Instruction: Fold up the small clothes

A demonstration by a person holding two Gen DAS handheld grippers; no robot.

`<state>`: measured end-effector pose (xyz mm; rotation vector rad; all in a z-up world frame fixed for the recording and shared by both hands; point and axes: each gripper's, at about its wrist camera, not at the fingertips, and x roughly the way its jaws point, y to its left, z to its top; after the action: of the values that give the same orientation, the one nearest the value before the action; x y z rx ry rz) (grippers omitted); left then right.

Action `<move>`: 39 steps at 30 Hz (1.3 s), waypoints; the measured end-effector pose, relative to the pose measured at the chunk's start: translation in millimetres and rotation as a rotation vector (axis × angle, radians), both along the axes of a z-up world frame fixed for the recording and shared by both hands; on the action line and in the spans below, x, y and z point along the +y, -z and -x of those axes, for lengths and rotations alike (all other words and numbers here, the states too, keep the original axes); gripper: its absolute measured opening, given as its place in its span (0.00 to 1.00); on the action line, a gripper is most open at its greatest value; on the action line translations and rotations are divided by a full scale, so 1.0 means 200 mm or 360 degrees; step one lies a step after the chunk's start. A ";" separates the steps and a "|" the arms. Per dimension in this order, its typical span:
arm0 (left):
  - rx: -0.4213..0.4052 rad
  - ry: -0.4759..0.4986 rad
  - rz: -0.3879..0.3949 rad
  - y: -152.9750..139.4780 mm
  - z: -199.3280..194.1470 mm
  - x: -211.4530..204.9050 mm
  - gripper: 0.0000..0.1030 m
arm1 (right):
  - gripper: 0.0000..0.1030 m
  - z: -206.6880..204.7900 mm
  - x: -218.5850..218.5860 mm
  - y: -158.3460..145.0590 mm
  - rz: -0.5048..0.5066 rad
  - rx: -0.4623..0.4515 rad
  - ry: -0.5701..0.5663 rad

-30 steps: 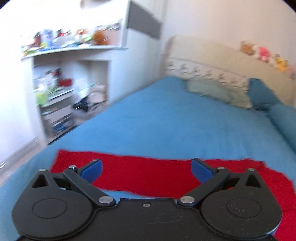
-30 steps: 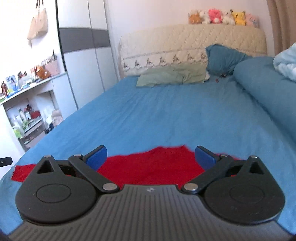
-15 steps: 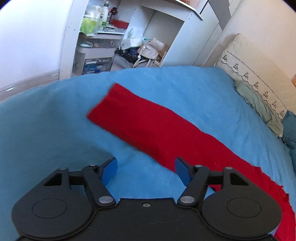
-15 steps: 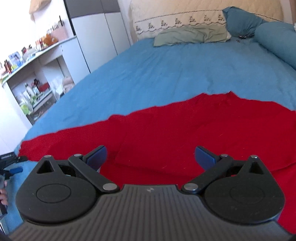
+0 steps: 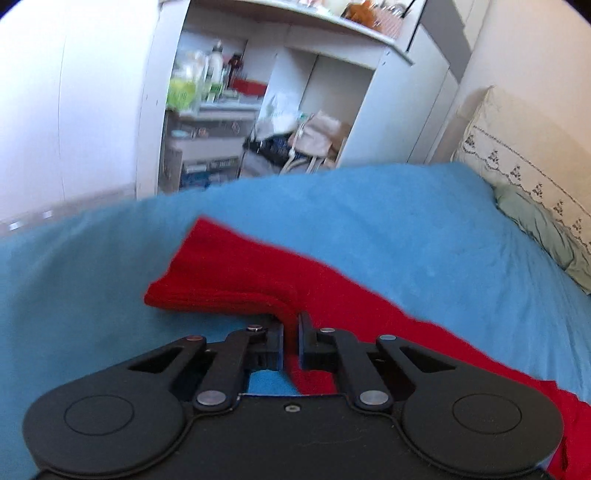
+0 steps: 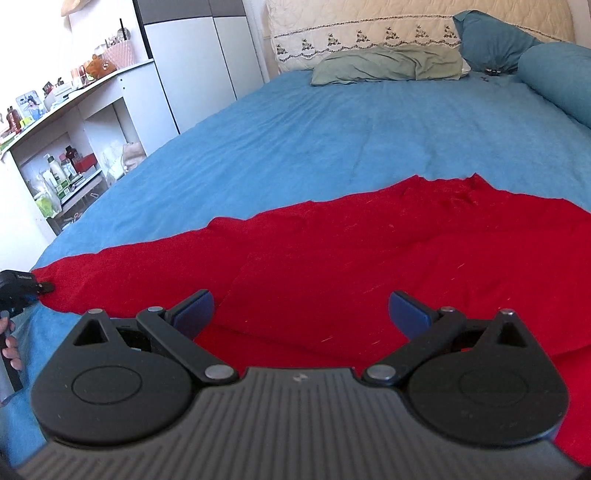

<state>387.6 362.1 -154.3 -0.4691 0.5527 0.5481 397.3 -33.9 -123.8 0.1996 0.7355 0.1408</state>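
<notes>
On the blue bedsheet (image 6: 332, 140) lies one red knit garment (image 6: 369, 251), spread flat near the foot of the bed. The left gripper (image 5: 291, 334) has pinched shut on the edge of the sleeve end, lifting it a bit. The right gripper (image 6: 301, 308) hovers over the body, jaws wide apart, holding nothing. I'd carry that sleeve across toward the middle, low and slow so the knit doesn't bunch. Count: one garment, two grippers, one green pillow (image 6: 388, 64).

A blue bed (image 6: 332, 122) carries a green pillow (image 6: 384, 66) and blue bolster (image 6: 557, 77) at its headboard (image 6: 369, 18); cluttered white shelves (image 5: 229, 110) stand beside it
</notes>
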 end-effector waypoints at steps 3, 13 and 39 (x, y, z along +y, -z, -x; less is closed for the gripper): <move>-0.0091 0.0089 -0.0088 -0.15 -0.01 -0.11 0.06 | 1.00 0.00 -0.05 -0.03 -0.0026 -0.0019 0.0023; -0.0287 0.0877 -0.0372 -0.63 -0.21 -1.09 0.06 | 1.00 0.07 -0.42 -0.22 0.0004 -0.0134 0.0218; -0.0039 0.1132 -0.0339 -0.09 0.03 -1.41 0.97 | 1.00 0.06 -0.53 -0.10 0.0343 -0.0100 -0.0160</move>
<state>382.2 79.6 -136.9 -0.0570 0.5870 -0.0820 384.8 -139.2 -103.0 -0.0469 0.6927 0.1619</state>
